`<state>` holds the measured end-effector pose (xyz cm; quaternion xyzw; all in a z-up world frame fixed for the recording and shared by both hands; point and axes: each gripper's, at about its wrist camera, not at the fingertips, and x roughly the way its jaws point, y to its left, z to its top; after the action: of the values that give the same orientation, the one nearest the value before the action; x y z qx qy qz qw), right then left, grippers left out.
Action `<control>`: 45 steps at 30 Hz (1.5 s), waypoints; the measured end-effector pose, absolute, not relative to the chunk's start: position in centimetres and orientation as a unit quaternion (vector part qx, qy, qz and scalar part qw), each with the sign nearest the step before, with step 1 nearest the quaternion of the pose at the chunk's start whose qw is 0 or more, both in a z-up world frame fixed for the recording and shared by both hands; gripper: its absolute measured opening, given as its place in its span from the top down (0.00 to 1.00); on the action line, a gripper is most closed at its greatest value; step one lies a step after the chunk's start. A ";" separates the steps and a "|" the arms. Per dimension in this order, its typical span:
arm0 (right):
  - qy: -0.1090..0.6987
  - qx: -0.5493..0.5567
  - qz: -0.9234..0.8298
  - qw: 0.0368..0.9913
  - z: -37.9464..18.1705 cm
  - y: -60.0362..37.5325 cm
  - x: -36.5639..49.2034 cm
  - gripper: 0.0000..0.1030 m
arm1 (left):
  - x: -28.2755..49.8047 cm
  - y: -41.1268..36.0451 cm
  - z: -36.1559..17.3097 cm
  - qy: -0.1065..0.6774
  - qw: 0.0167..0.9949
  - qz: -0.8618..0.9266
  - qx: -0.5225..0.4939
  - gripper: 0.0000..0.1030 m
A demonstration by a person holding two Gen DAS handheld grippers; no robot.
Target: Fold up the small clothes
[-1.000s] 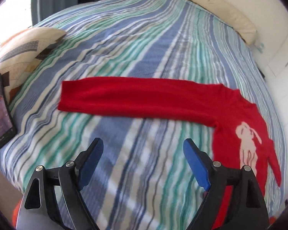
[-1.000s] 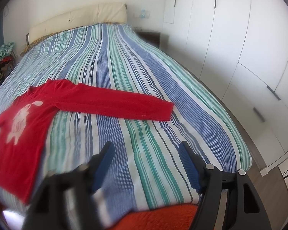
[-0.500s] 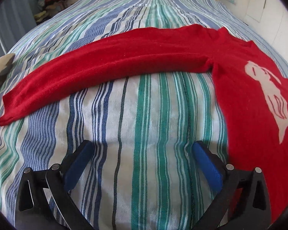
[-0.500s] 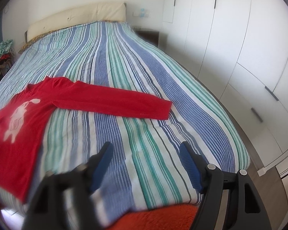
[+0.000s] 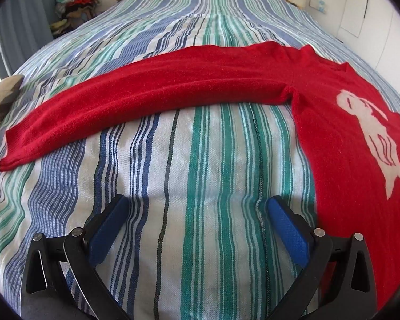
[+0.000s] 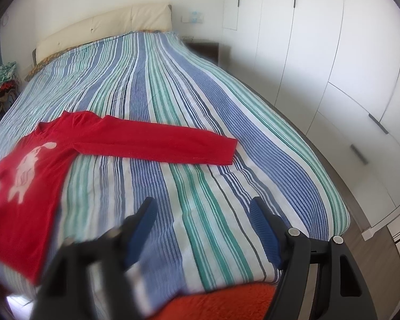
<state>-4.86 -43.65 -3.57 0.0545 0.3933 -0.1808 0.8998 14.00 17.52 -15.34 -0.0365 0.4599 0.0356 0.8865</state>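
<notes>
Striped bed (image 5: 200,240) carries a flat red sweater (image 5: 346,160); both grippers' jaws apart, empty; left gripper (image 5: 197,210) risks pinching bedspread beside the sweater.

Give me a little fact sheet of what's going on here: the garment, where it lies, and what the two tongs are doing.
garment: red sweater with a pale figure on the front
state: spread flat, unfolded, both sleeves stretched out sideways
left sleeve: reaches across the stripes
right sleeve: likewise laid out straight
surface: striped bedspread, blue, green and white
left tongs: open, empty, just widened, low over bare bedspread beside the sweater's body
right tongs: open, empty, over the bedspread, short of the right sleeve
background: white wardrobe, cream headboard
</notes>
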 end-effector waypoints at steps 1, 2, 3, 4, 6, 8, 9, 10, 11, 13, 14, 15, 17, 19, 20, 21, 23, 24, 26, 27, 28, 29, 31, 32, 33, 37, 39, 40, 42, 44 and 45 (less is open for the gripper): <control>0.393 0.053 -0.181 0.900 -3.5 -43.6 -4.8 0.30 | 14.0 17.5 -15.3 0.460 0.887 0.036 -0.036 0.00; 0.394 0.052 -0.180 0.900 -3.6 -43.5 -4.8 0.30 | 14.0 17.5 -15.3 0.460 0.886 0.036 -0.036 0.00; 0.395 0.051 -0.179 0.899 -3.6 -43.5 -4.7 0.30 | 14.0 17.5 -15.3 0.460 0.886 0.036 -0.036 0.00; 0.397 0.052 -0.178 0.899 -3.7 -43.6 -4.6 0.30 | 14.1 17.6 -15.3 0.460 0.886 0.036 -0.036 0.00; 0.401 0.051 -0.176 0.898 -3.7 -43.5 -4.4 0.30 | 14.0 17.5 -15.3 0.460 0.886 0.036 -0.036 0.00; 0.401 0.048 -0.176 0.898 -3.8 -43.5 -4.4 0.30 | 14.0 17.5 -15.3 0.460 0.886 0.036 -0.036 0.00; 0.400 0.047 -0.177 0.898 -3.7 -43.5 -4.5 0.30 | 14.0 17.5 -15.3 0.460 0.886 0.036 -0.036 0.00; 0.400 0.047 -0.178 0.898 -3.7 -43.5 -4.5 0.30 | 14.0 17.5 -15.3 0.460 0.886 0.036 -0.036 0.00; 0.400 0.047 -0.179 0.898 -3.8 -43.5 -4.6 0.30 | 14.0 17.5 -15.3 0.460 0.886 0.036 -0.036 0.00; 0.401 0.050 -0.180 0.897 -3.8 -43.6 -4.6 0.30 | 14.0 17.5 -15.3 0.460 0.886 0.036 -0.036 0.00; 0.401 0.051 -0.180 0.897 -3.8 -43.7 -4.6 0.30 | 14.0 17.6 -15.3 0.460 0.886 0.036 -0.036 0.00; 0.402 0.051 -0.180 0.896 -3.8 -43.7 -4.6 0.30 | 14.0 17.5 -15.3 0.460 0.886 0.036 -0.036 0.00; 0.402 0.049 -0.180 0.896 -3.8 -43.7 -4.6 0.30 | 14.0 17.5 -15.3 0.460 0.886 0.036 -0.036 0.00; 0.405 0.046 -0.179 0.896 -3.9 -43.6 -4.5 0.30 | 14.0 17.6 -15.3 0.460 0.886 0.036 -0.036 0.00; 0.406 0.044 -0.179 0.895 -4.0 -43.6 -4.4 0.30 | 14.0 17.5 -15.4 0.460 0.886 0.036 -0.036 0.00; 0.407 0.044 -0.178 0.895 -4.0 -43.5 -4.3 0.30 | 14.0 17.5 -15.4 0.460 0.886 0.036 -0.036 0.00; 0.408 0.042 -0.178 0.895 -4.0 -43.5 -4.3 0.30 | 14.0 17.5 -15.4 0.460 0.886 0.036 -0.036 0.00; 0.408 0.042 -0.178 0.895 -4.0 -43.4 -4.3 0.30 | 14.0 17.5 -15.4 0.460 0.886 0.036 -0.036 0.00; 0.408 0.042 -0.179 0.895 -4.0 -43.5 -4.3 0.30 | 14.0 17.6 -15.4 0.460 0.886 0.036 -0.036 0.00; 0.408 0.043 -0.179 0.894 -4.0 -43.5 -4.3 0.30 | 14.0 17.5 -15.4 0.460 0.886 0.036 -0.036 0.00; 0.408 0.044 -0.179 0.894 -4.0 -43.5 -4.4 0.30 | 14.0 17.5 -15.4 0.460 0.886 0.036 -0.036 0.00; 0.408 0.044 -0.179 0.894 -4.0 -43.5 -4.4 0.30 | 14.0 17.6 -15.4 0.460 0.886 0.036 -0.036 0.00; 0.408 0.046 -0.179 0.894 -4.0 -43.6 -4.3 0.30 | 14.0 17.6 -15.4 0.460 0.886 0.036 -0.036 0.00; 0.409 0.047 -0.179 0.894 -4.0 -43.6 -4.3 0.30 | 14.1 17.6 -15.4 0.460 0.886 0.036 -0.036 0.00; 0.408 0.046 -0.179 0.894 -4.1 -43.6 -4.3 0.30 | 14.0 17.6 -15.4 0.460 0.886 0.036 -0.036 0.00; 0.408 0.043 -0.179 0.894 -4.1 -43.5 -4.4 0.30 | 14.0 17.5 -15.4 0.460 0.886 0.036 -0.037 0.00; 0.408 0.044 -0.179 0.894 -4.1 -43.5 -4.4 0.30 | 14.1 17.6 -15.4 0.460 0.886 0.036 -0.037 0.00; 0.408 0.044 -0.178 0.894 -4.1 -43.5 -4.4 0.30 | 14.0 17.5 -15.4 0.460 0.886 0.036 -0.037 0.00; 0.408 0.044 -0.178 0.894 -4.1 -43.5 -4.3 0.30 | 14.1 17.6 -15.4 0.460 0.886 0.036 -0.037 0.00; 0.408 0.043 -0.178 0.894 -4.1 -43.5 -4.3 0.30 | 14.0 17.5 -15.4 0.460 0.886 0.036 -0.037 0.00; 0.408 0.043 -0.178 0.894 -4.1 -43.5 -4.4 0.30 | 14.0 17.5 -15.4 0.460 0.886 0.036 -0.037 0.00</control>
<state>-4.37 -43.52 -4.08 0.0425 0.4082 -0.1782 0.8943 13.99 17.53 -15.39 -0.0366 0.4601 0.0361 0.8864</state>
